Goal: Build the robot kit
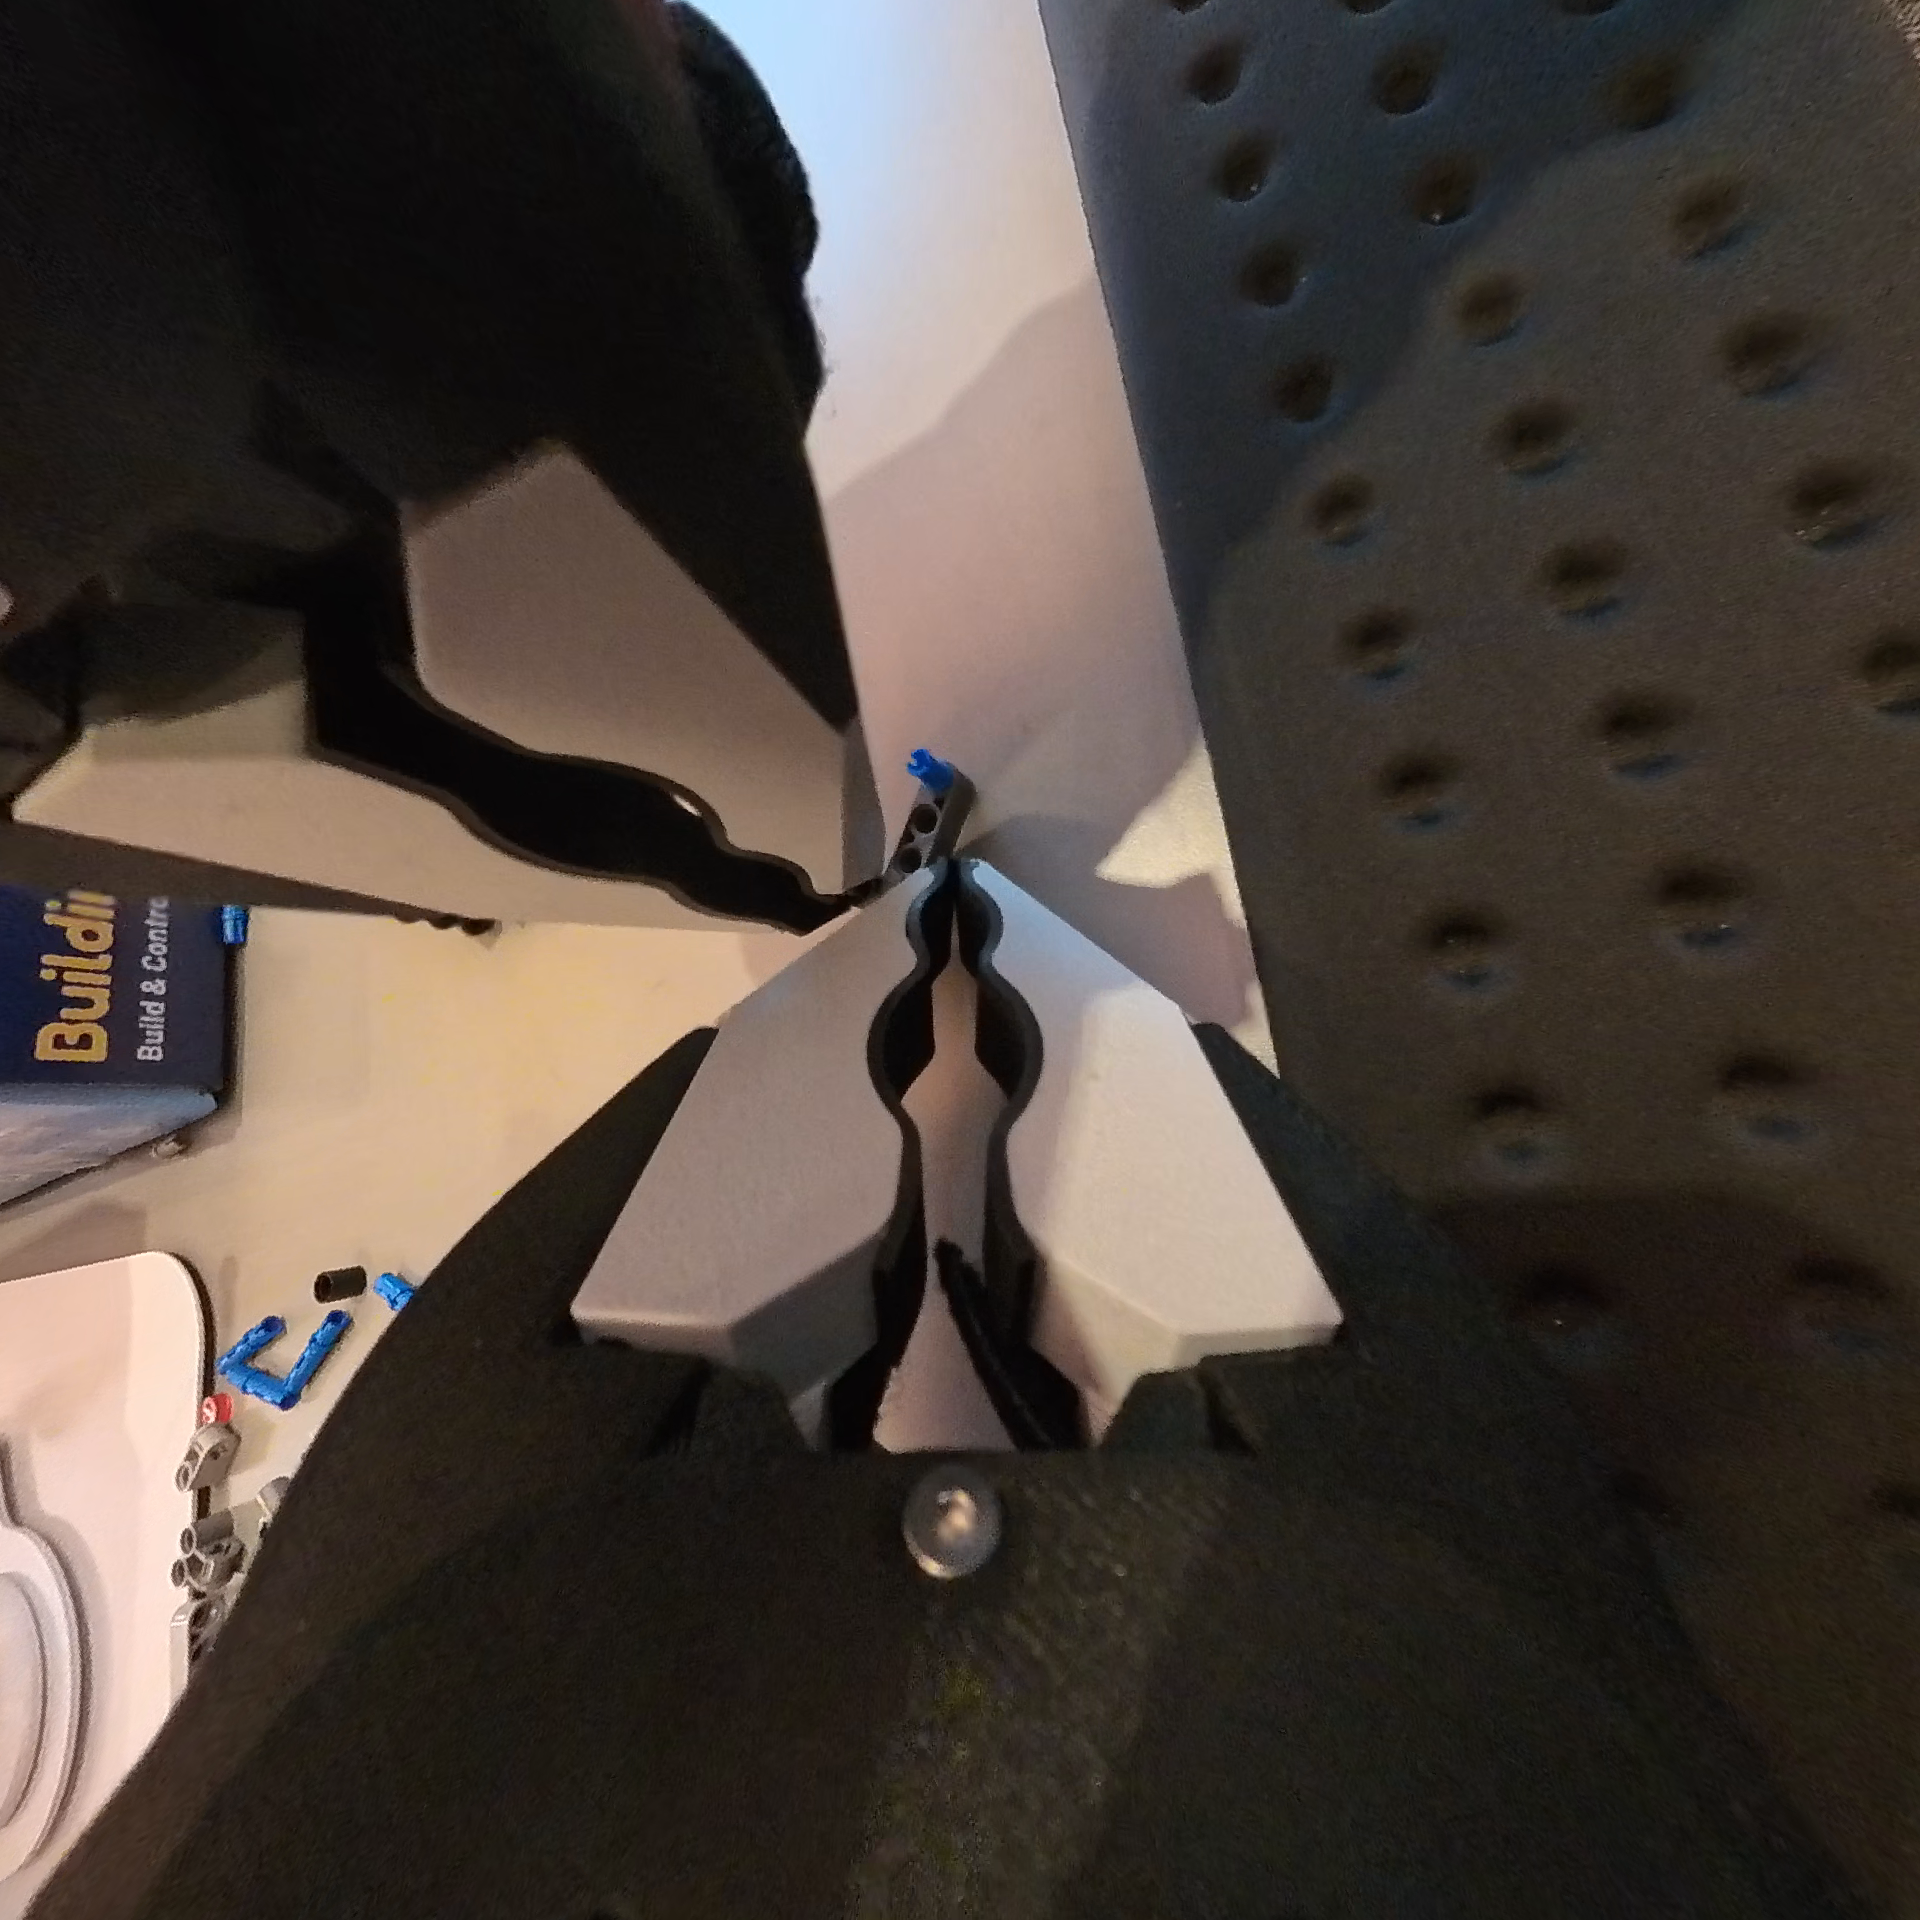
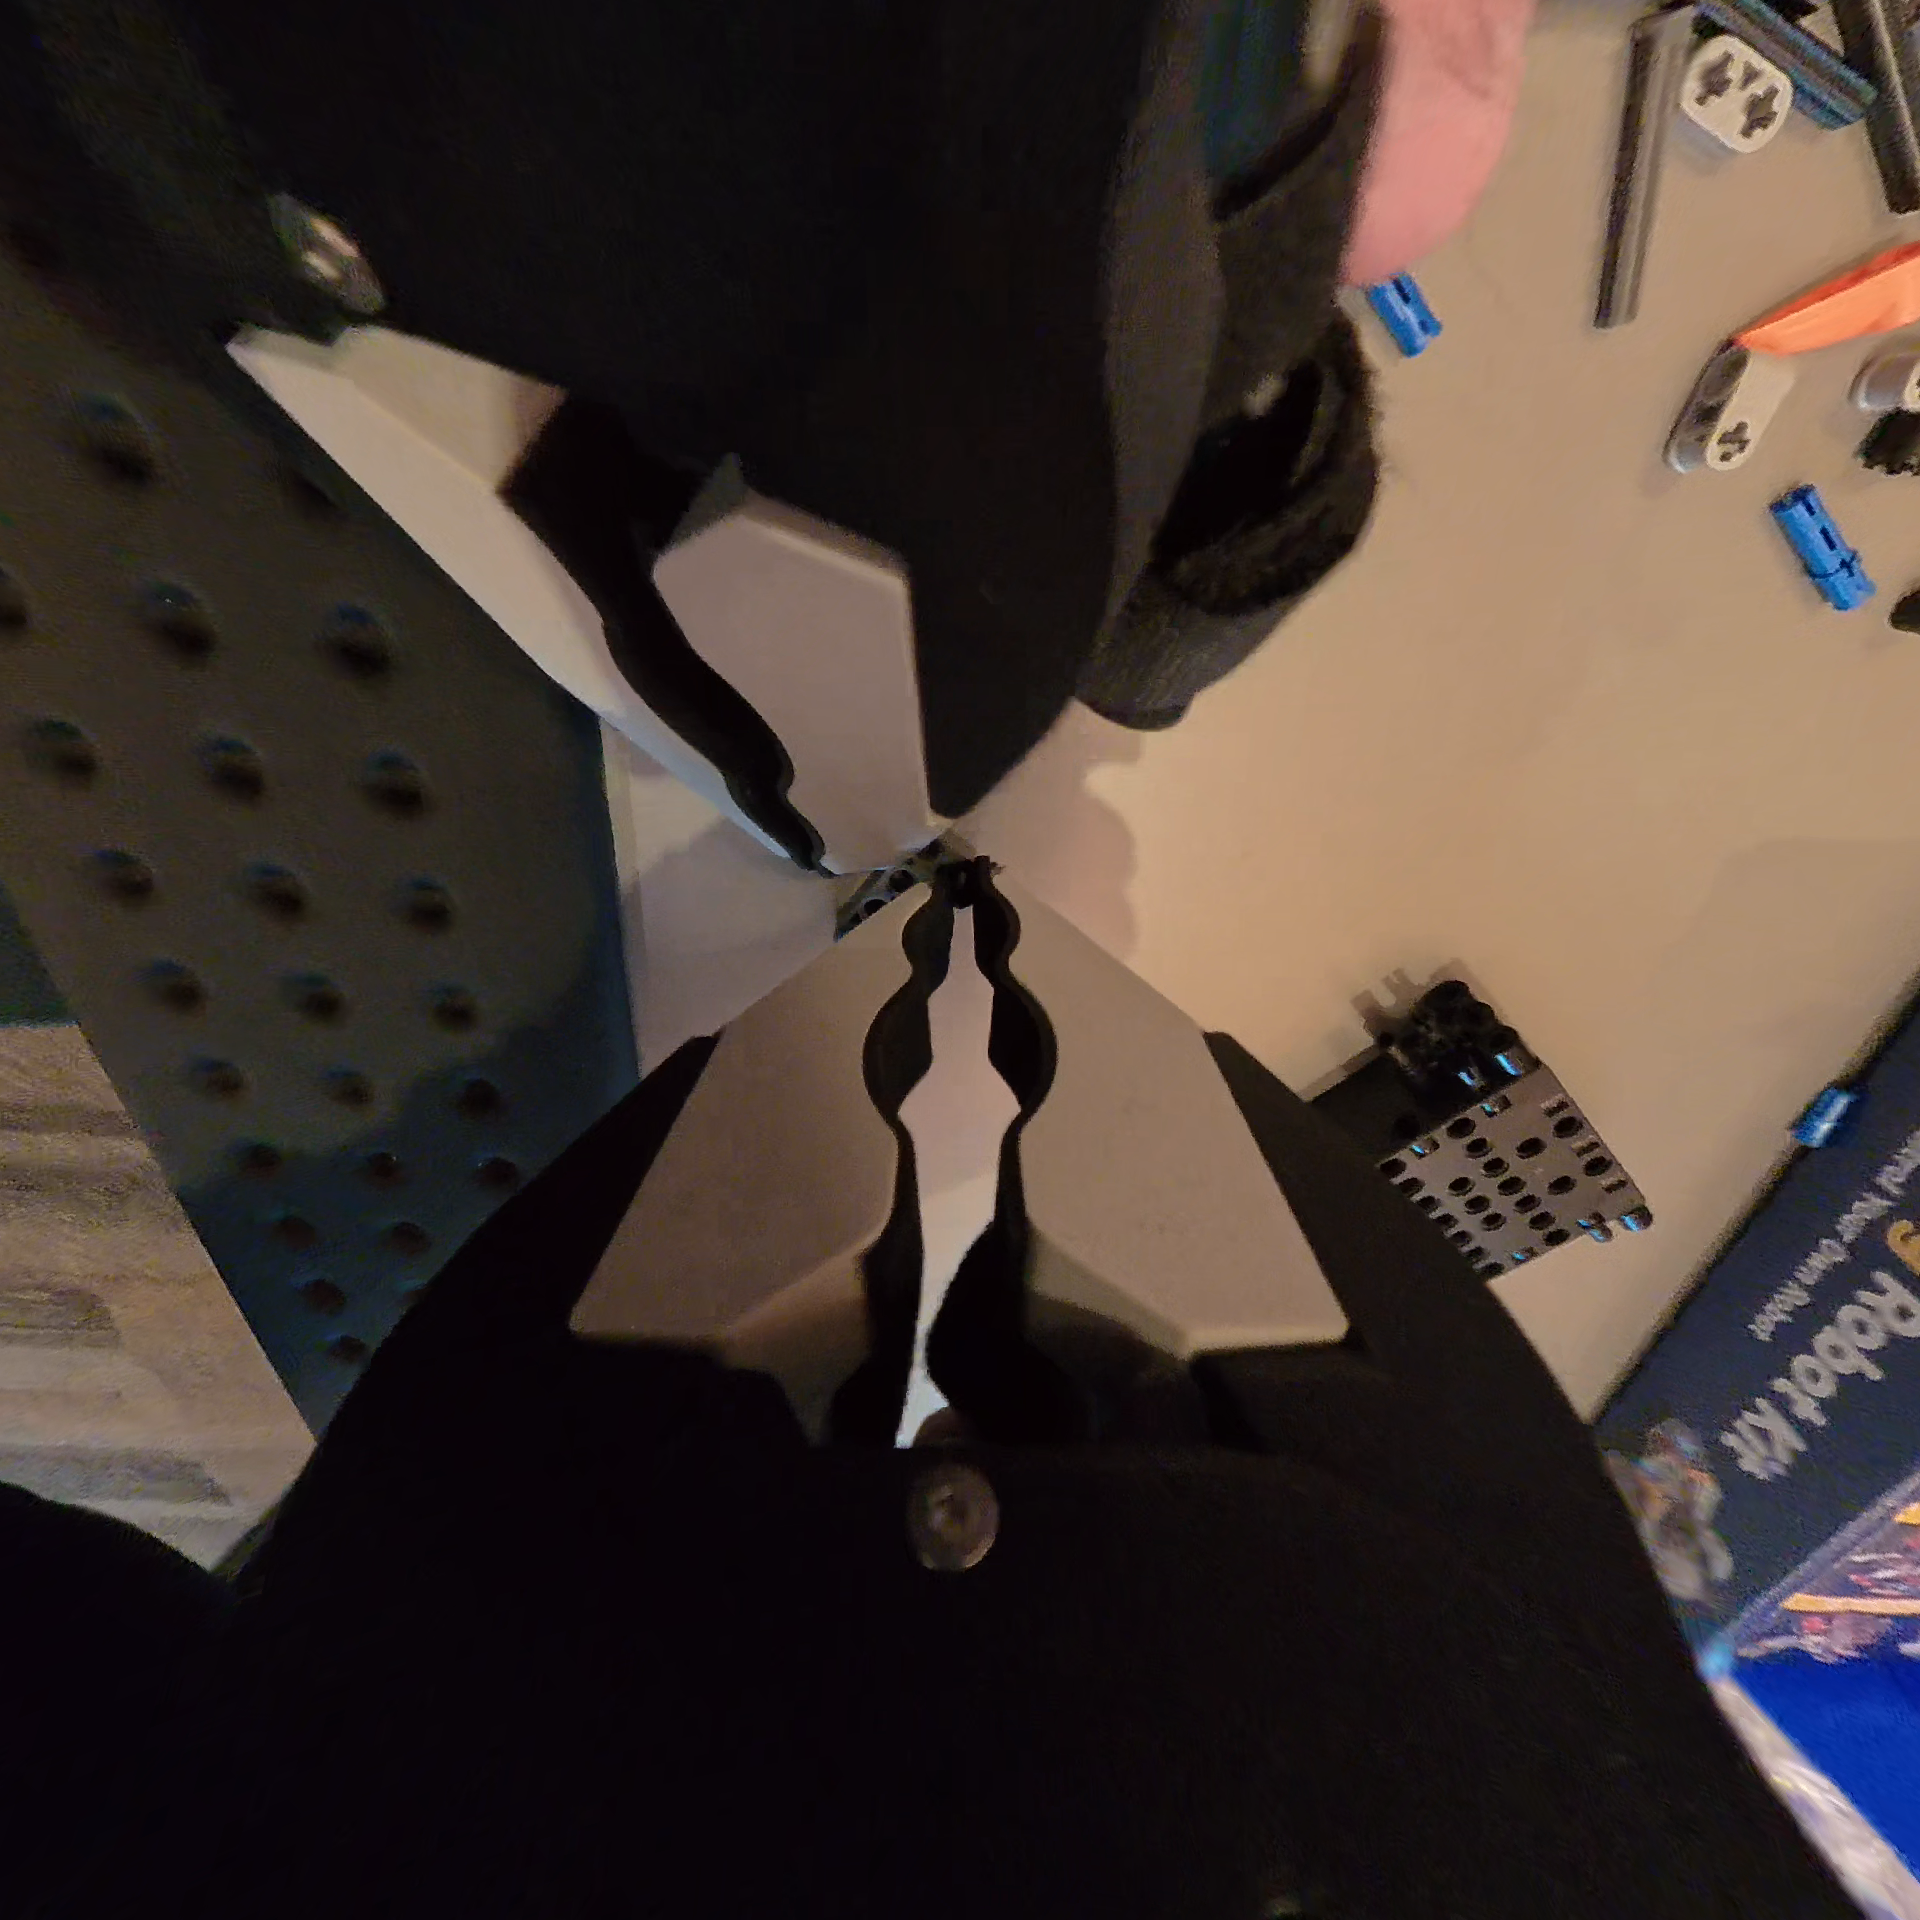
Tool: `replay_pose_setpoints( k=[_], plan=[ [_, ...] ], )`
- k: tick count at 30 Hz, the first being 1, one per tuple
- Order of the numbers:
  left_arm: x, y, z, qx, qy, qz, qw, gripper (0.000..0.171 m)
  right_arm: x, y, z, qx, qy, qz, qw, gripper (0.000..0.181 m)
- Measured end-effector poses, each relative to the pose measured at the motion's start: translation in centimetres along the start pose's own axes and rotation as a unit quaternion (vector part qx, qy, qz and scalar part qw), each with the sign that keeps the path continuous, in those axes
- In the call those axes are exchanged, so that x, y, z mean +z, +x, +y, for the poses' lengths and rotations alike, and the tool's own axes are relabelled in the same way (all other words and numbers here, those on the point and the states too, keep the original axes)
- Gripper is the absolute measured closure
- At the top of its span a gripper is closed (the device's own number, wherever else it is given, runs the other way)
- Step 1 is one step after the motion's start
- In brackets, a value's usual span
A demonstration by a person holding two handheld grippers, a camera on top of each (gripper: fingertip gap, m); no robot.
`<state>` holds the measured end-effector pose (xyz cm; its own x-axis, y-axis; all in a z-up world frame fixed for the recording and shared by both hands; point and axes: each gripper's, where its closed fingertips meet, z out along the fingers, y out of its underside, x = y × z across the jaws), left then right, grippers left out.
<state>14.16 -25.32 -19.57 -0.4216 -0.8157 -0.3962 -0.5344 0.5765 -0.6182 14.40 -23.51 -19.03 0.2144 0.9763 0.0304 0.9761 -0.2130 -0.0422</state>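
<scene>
Up close, the left gripper (image 1: 951, 868) pinches a small grey holed beam (image 1: 928, 821) with a blue pin (image 1: 928, 769) at its far end, held above the desk (image 1: 468, 1039). The right gripper (image 2: 964, 883) (fingers nearly shut on something tiny and dark) meets it; both should stay steady and aligned.

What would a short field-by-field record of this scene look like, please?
left tongs: tips closed against the grey holed beam
right tongs: tips closed, meeting the same beam
beam end: blue pin sticks out
holder: unclear which tongs actually grip the beam
table: loose blue connector, black holed plate, blue box
side: dark perforated panel
</scene>
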Motion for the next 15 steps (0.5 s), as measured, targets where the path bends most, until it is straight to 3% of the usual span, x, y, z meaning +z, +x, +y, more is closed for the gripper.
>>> replay_pose_setpoints(
  k=[6,12,15],
  plan=[
    [-0.2,-0.1,0.2,0.004,-0.007,0.001,1.000,0.171,-1.6,0.8,-0.5,0.063,0.092,-0.005,0.994,0.171],
    [-0.7,0.0,0.6,0.006,-0.014,0.009,1.000,0.168,-2.9,1.6,0.4,0.108,0.136,0.018,0.985,0.178],
    [-0.9,0.3,0.6,0.003,-0.018,0.021,1.000,0.168,-1.6,1.0,0.1,0.103,0.126,0.002,0.987,0.178]
  ],
)
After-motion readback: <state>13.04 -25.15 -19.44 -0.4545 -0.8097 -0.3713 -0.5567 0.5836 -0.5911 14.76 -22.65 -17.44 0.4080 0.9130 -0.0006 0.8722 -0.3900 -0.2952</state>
